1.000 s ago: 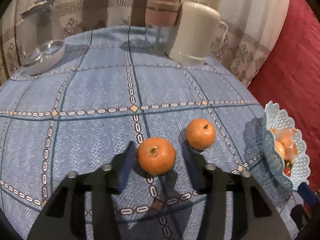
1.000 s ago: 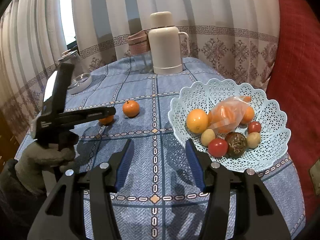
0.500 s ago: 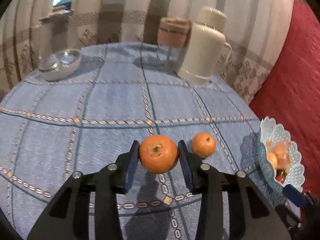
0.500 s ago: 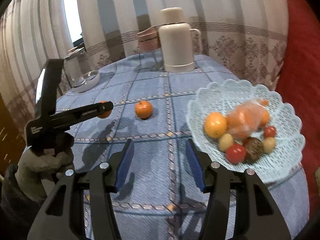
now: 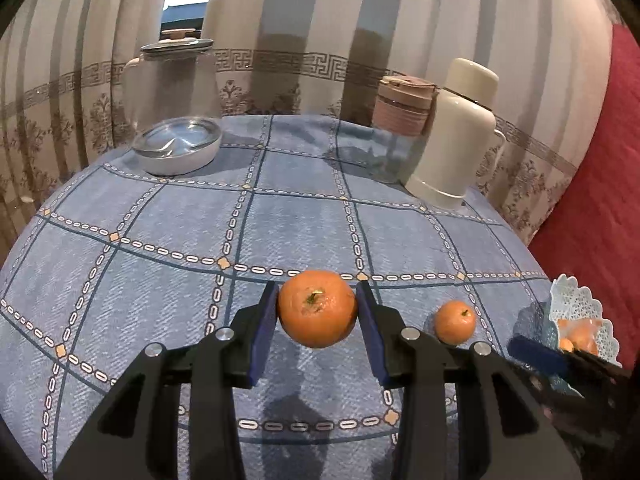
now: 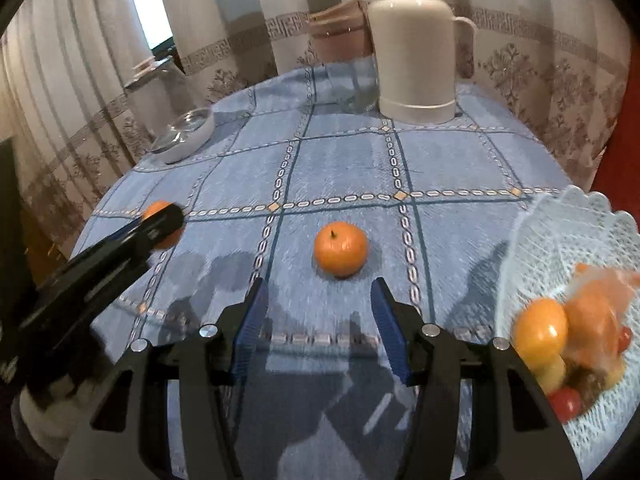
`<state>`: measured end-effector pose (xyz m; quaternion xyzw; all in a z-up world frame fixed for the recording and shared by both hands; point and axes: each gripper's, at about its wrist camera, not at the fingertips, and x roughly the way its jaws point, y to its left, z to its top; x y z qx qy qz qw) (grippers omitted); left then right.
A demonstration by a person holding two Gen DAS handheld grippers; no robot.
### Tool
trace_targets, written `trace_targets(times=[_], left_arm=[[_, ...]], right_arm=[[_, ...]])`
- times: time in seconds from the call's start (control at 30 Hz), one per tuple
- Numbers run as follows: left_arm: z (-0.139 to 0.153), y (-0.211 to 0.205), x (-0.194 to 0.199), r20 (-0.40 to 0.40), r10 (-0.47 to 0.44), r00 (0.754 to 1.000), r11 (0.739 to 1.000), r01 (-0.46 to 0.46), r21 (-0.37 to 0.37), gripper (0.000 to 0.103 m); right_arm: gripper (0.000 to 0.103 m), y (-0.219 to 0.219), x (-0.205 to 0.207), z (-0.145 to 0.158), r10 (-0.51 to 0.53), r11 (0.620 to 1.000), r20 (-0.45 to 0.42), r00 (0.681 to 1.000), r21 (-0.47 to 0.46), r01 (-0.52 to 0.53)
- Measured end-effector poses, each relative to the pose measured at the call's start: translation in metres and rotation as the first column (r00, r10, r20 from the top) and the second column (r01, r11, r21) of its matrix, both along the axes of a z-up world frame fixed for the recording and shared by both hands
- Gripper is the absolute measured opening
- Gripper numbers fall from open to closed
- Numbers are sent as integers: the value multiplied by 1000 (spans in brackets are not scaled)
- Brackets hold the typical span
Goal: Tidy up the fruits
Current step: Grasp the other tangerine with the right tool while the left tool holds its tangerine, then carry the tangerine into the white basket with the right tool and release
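- The tablecloth (image 5: 304, 224) looks like woven cloth, matt.
- The tangerine (image 5: 317, 308) has dimpled, faintly shiny peel.
- The thermos (image 5: 456, 136) is smooth, satin cream plastic.
- The fruit basket (image 6: 560, 232) is pale perforated plastic, lace-like.
- The gripper fingers (image 5: 224, 364) are matt black plastic with ribbed blue pads.
- The curtain (image 5: 360, 32) is soft fabric.

Cream thermos (image 5: 454, 136), pink-lidded glass cup (image 5: 402, 110), glass jar (image 5: 174, 80) on checked tablecloth (image 5: 296, 220).

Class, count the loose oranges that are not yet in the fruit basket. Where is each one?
2. One orange is clamped in the left gripper. The other orange sits on the tablecloth, just ahead of the open right gripper. None looks hidden.
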<state>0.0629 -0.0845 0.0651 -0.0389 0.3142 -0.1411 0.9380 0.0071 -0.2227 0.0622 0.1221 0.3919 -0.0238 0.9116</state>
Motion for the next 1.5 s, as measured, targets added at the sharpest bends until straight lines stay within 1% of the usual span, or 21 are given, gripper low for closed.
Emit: trace_targets(times=[0.2,0.3,0.4,0.5,0.6,0.63,0.67,0.7,0.77,0.9,1.17,1.5], left_arm=[[-1,2,1,-2,9,1000,1000,-9,-9,40],[-1,3,1,-1,11,1000,1000,-11,-14,40],[-1,5,1,-2,15,1000,1000,-15,-22,40],[-2,5,1,-5,14,1000,1000,-14,-23,40],[-2,4,1,-9,12,1000,1000,-12,-21,40],[-3,3,1,-9,11,1000,1000,-11,-20,40],[-3,3,1,-9,11,1000,1000,-12,-20,40],[-2,3,1,-10,12,1000,1000,-12,-21,40],[-3,3,1,-11,12,1000,1000,-12,-20,40],[-3,3,1,-8,13,1000,1000,-13,-21,40],[-2,2,0,0,17,1000,1000,-17,-24,40],[1,1,-5,27,22,999,1000,-22,-3,40]], right_arm=[[55,-4,34,-15,-14,1000,-38,999,-12,14],[55,-6,44,-18,-34,999,-40,999,-33,32],[55,-11,51,-23,-48,999,-53,997,-18,48],[55,-13,56,-28,-62,998,-66,996,-30,60],[46,-13,57,-32,-62,998,-81,995,-30,59],[45,-12,57,-33,-59,998,-80,995,-29,57],[41,-11,56,-33,-56,998,-78,995,-33,53],[41,-9,55,-33,-51,998,-77,996,-42,48],[41,-3,51,-30,-46,997,-73,996,-68,41],[41,4,42,-23,-35,997,-53,998,-73,31],[41,10,23,-7,-34,998,-10,999,-59,33],[41,17,-2,14,-31,998,47,998,-45,33]])
